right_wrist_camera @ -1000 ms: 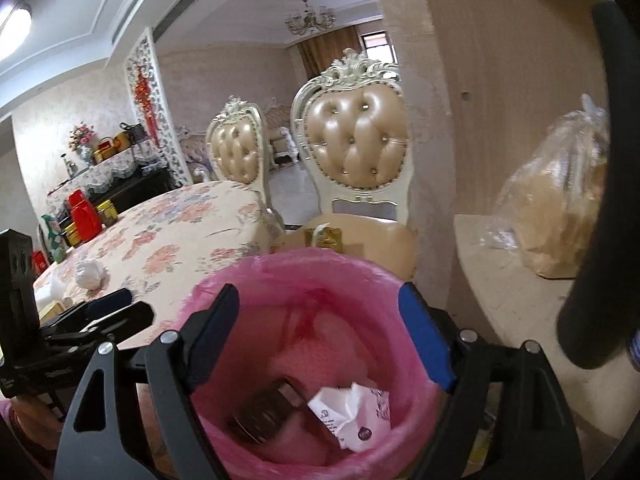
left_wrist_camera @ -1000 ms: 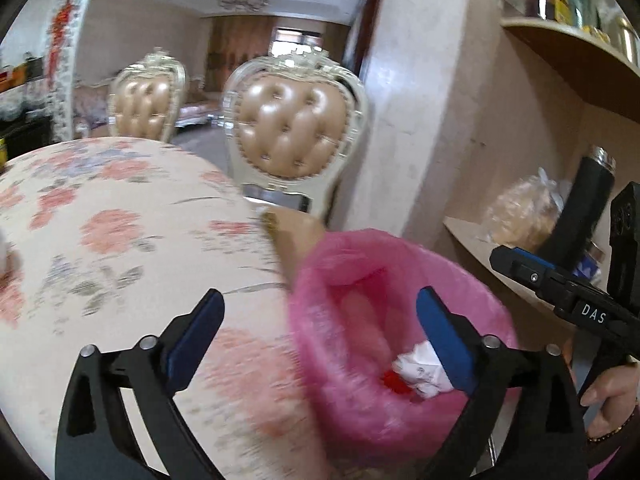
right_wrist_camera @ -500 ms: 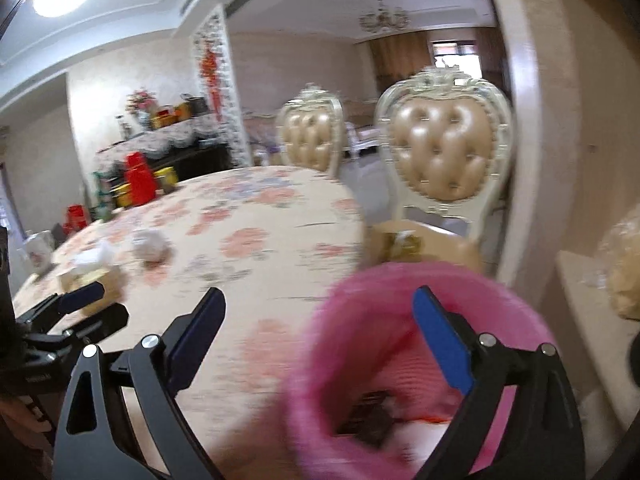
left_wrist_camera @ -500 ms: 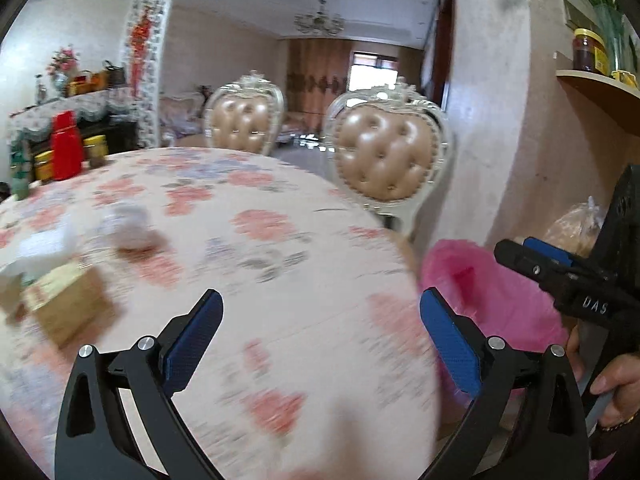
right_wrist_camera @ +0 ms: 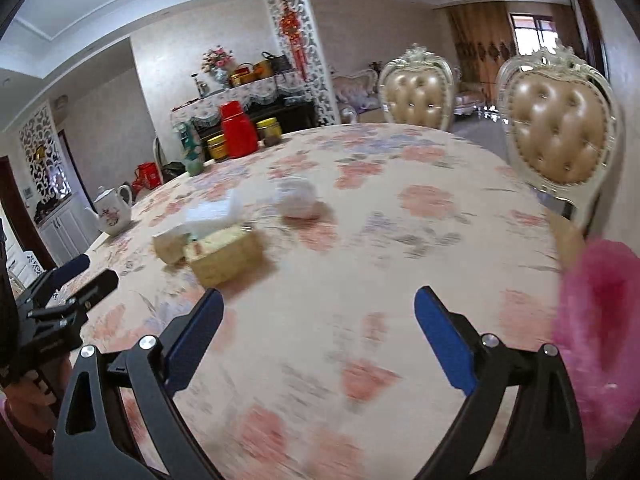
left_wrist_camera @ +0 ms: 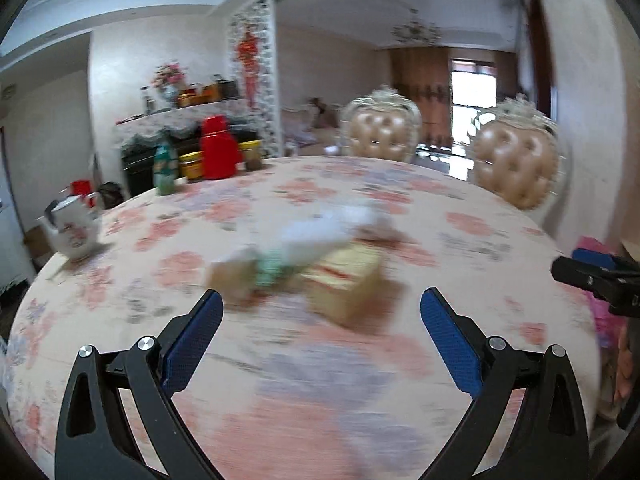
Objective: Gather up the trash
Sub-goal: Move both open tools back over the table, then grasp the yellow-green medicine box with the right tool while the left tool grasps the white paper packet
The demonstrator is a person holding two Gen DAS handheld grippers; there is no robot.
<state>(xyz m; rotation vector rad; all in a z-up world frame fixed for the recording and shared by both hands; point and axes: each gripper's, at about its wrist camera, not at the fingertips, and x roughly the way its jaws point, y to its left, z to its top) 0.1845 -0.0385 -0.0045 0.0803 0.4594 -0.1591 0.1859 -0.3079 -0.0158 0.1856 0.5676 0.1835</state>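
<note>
A blurred heap of trash lies mid-table: a yellow box (left_wrist_camera: 346,280) (right_wrist_camera: 226,256), a smaller tan box (left_wrist_camera: 236,274) (right_wrist_camera: 172,246), white crumpled paper (left_wrist_camera: 320,232) (right_wrist_camera: 212,216) and a white wad (right_wrist_camera: 298,198). My left gripper (left_wrist_camera: 320,320) hangs open over the floral tablecloth (left_wrist_camera: 480,240), just short of the heap, nothing between its blue pads. My right gripper (right_wrist_camera: 316,320) is open and empty too, the heap ahead to its left. The pink-lined bin (right_wrist_camera: 600,312) (left_wrist_camera: 604,320) sits at the table's right edge.
A white teapot (left_wrist_camera: 74,226) (right_wrist_camera: 112,210) stands at the table's left rim. A red flask (left_wrist_camera: 218,148) (right_wrist_camera: 238,130), jars and a green bottle (left_wrist_camera: 166,170) stand at the far edge. Two padded chairs (right_wrist_camera: 560,132) line the far right side.
Both grippers have swung left from above the pink bin to over the table, so the trash heap now lies ahead. The right jaws have widened a little.
</note>
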